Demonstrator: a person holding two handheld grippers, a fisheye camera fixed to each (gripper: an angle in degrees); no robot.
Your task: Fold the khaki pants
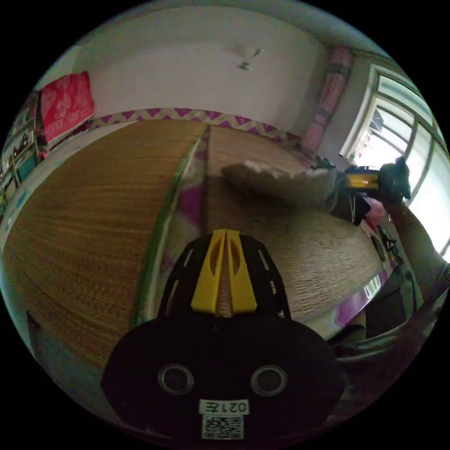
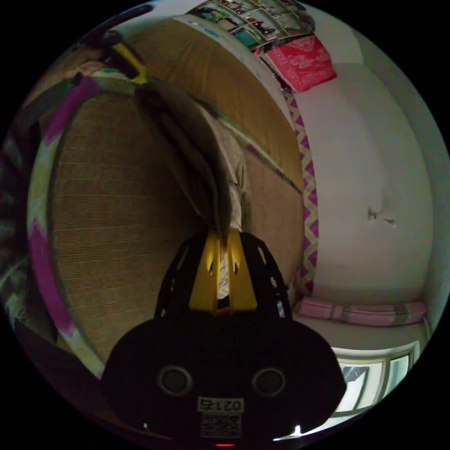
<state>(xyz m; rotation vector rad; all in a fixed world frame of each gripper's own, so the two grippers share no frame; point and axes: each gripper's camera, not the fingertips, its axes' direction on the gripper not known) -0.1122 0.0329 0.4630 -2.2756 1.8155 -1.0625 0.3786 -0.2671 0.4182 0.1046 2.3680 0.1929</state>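
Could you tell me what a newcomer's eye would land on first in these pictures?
Probably the khaki pants, pinched in the right gripper and hanging lifted above the woven mat. In the left gripper view, the left gripper sits shut over the mat, with a red cloth against the wall.

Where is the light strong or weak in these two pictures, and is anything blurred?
Left gripper view: the window is overexposed, and the pale khaki pants look motion-blurred. Right gripper view: the hanging pants are in shadow, and the fisheye bends the woven straw mat.
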